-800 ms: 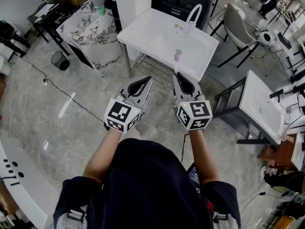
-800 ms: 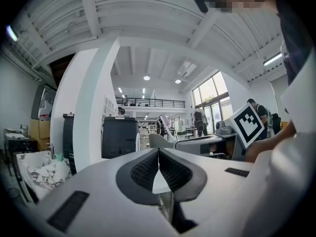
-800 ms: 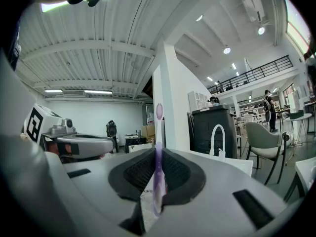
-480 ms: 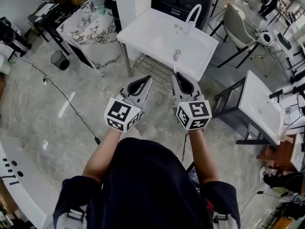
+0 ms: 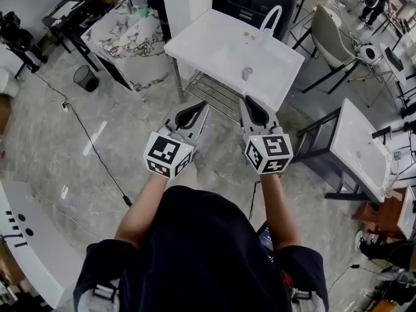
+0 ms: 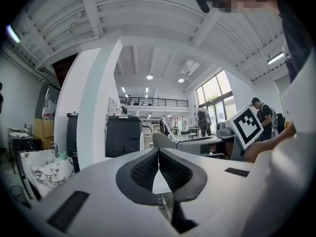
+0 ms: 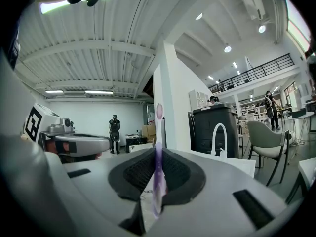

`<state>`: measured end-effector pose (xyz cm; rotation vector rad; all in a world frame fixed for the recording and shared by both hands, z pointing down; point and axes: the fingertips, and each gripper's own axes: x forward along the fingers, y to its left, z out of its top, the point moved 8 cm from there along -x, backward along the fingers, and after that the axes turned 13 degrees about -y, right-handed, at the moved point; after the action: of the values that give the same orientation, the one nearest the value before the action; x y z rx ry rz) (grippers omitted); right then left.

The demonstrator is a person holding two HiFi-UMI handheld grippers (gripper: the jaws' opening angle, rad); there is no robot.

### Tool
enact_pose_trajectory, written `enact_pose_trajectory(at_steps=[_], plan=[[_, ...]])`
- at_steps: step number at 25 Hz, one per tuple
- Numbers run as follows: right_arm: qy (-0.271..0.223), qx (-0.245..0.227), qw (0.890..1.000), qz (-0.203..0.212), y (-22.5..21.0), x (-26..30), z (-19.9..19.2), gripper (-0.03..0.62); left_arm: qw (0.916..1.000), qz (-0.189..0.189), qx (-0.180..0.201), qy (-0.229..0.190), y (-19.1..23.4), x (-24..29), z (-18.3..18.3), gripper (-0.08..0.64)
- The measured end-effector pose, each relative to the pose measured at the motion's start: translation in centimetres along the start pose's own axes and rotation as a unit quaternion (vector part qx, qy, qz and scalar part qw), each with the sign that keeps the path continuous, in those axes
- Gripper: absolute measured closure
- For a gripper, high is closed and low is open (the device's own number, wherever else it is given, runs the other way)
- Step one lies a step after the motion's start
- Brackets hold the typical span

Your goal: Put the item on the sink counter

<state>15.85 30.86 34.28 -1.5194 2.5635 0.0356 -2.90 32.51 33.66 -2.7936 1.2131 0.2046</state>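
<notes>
Toothbrush: where is it?
— Upright in my right tool (image 7: pixel 158 154), which clamps the purple toothbrush (image 7: pixel 158 127). Left tool (image 6: pixel 158 154) is closed on nothing. Sink counter (image 5: pixel 208 41) lies ahead of both.

Grey stone floor (image 5: pixel 45 148) carries a black waste bin (image 5: pixel 86 78) toward its upper-left corner and a black cable (image 5: pixel 97 156) running diagonally, under a white ribbed ceiling (image 7: pixel 94 58) with strip lights (image 7: pixel 84 92) and beside tall windows (image 6: pixel 217 100).

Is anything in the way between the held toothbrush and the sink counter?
Nothing visible is. The right tool grips the toothbrush facing the sink counter, with only open floor between them.
</notes>
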Motion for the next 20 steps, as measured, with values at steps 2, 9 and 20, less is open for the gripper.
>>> enact_pose_trajectory(at_steps=[2, 9, 20], plan=[[0.002, 0.004, 1.000, -0.001, -0.3, 0.8, -0.1, 0.531, 0.9999, 0.005, -0.008, -0.003, 0.8, 0.3, 0.0, 0.546], [0.015, 0.005, 1.000, 0.000, -1.2, 4.5, -1.2, 0.531, 0.9998, -0.001, -0.021, 0.002, 4.2, 3.0, -1.0, 0.546], [0.029, 0.016, 0.999, -0.003, -4.0, 11.1, -2.4, 0.531, 0.9993, -0.012, -0.034, 0.009, 9.7, 8.5, -2.5, 0.546]])
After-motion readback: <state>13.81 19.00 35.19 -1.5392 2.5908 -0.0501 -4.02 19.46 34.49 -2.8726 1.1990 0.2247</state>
